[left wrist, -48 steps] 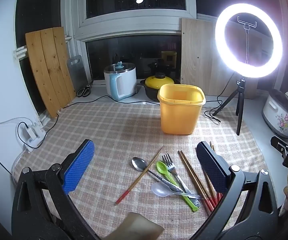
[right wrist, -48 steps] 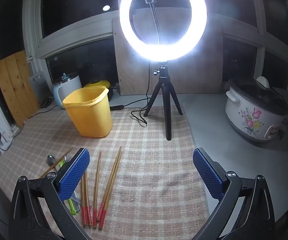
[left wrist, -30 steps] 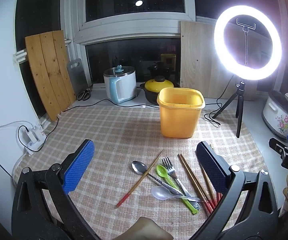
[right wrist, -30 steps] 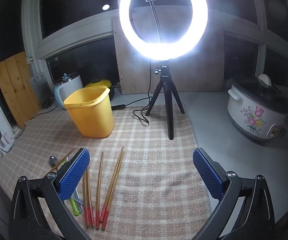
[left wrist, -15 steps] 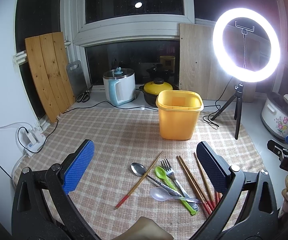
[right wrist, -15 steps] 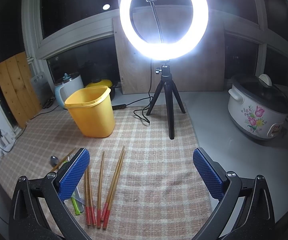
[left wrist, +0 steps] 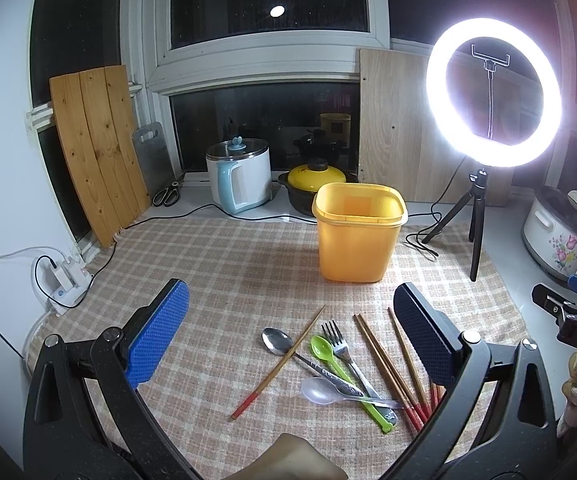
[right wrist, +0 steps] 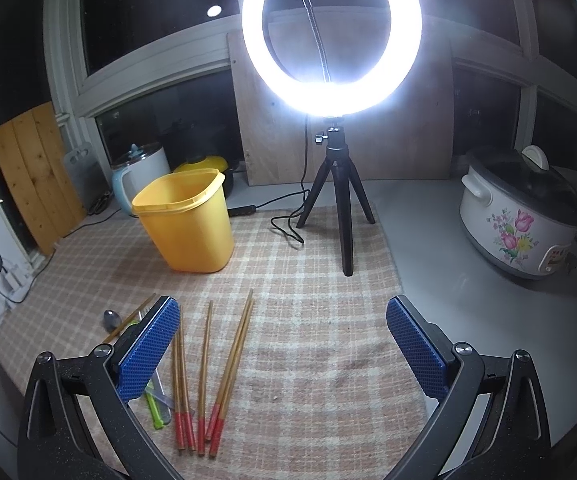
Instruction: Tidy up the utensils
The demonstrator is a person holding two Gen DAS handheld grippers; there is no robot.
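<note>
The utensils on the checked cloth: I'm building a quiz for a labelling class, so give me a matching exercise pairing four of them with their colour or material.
Things:
1. fork
2. long-handled spoon
3. small spoon
4. chopsticks

Looks:
A. bright green plastic
B. wood with red ends
C. shiny metal
D. pale, translucent plastic

Pairs: 1-C, 2-A, 3-D, 4-B
</note>
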